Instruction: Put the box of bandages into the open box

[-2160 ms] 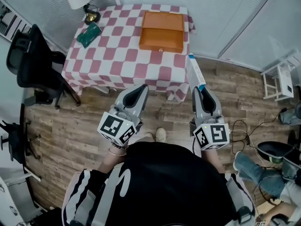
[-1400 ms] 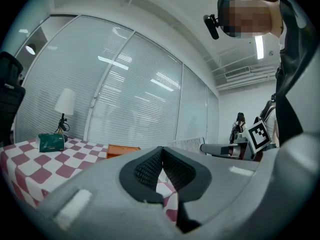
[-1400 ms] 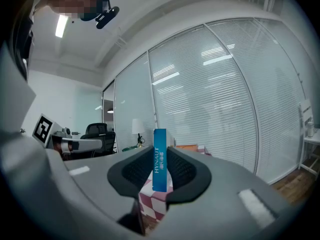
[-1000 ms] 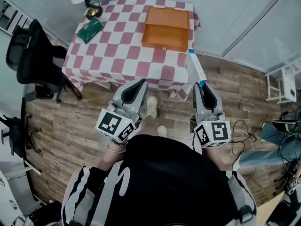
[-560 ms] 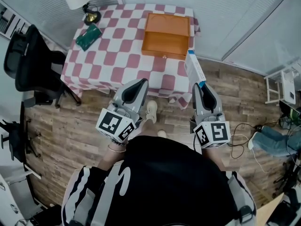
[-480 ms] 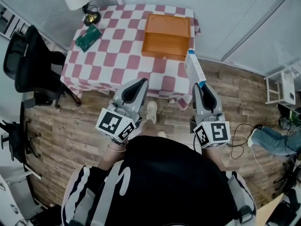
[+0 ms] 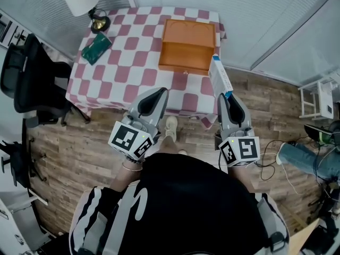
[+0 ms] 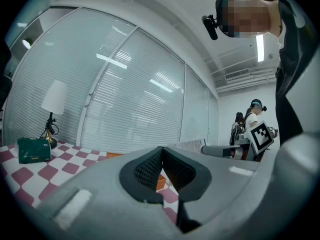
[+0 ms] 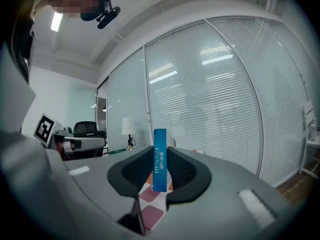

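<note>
Table (image 7: 122, 78) and open box (image 7: 188, 39) are seen nearer the grippers than before. Bandages (image 7: 219, 77) are pinched on edge in the right gripper (image 7: 226, 96), long axis level and pointed ahead toward the table. The left gripper (image 7: 154, 97) is pressed together, empty.

Head view overhead, gripper views level, sharing table (image 7: 133, 62)

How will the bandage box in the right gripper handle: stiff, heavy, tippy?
Probably stiff: the bandage box keeps straight edges clamped in the right gripper. Likely light: a thin carton reaching well past the jaws without drooping. Narrow, so stood on end in the open box it may tip; flat seems safer.
</note>
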Tool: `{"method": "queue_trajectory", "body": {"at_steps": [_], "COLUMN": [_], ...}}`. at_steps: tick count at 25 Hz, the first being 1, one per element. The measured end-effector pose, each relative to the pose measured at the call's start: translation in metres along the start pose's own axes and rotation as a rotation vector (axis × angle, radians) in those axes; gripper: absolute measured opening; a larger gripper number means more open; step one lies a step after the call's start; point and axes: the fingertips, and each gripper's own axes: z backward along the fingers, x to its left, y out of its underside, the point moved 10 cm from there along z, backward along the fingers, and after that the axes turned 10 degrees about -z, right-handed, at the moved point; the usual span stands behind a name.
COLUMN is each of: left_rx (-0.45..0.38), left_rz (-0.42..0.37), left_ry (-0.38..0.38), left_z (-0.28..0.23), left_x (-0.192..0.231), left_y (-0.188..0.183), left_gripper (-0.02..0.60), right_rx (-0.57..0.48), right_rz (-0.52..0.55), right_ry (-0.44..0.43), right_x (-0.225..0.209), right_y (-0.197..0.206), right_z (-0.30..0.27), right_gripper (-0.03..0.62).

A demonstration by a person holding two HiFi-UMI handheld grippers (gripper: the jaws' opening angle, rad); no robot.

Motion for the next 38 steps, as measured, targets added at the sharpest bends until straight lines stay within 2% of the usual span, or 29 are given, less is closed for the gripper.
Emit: {"method": "queue_trajectory", "body": {"at_steps": [38], "left_rx": [0.019], "left_rz": [0.016], "left_ry": [0.087], "left_z": [-0.098], "left_x": [0.111], "left_y": [-0.003], "left_gripper": [0.0], "right_rx": [-0.004], "right_rz": [-0.015], "right_ry": [0.085], "right_x": [-0.026], "right_y": [-0.019], "right_z": [-0.125], "right_gripper": [0.083]}}
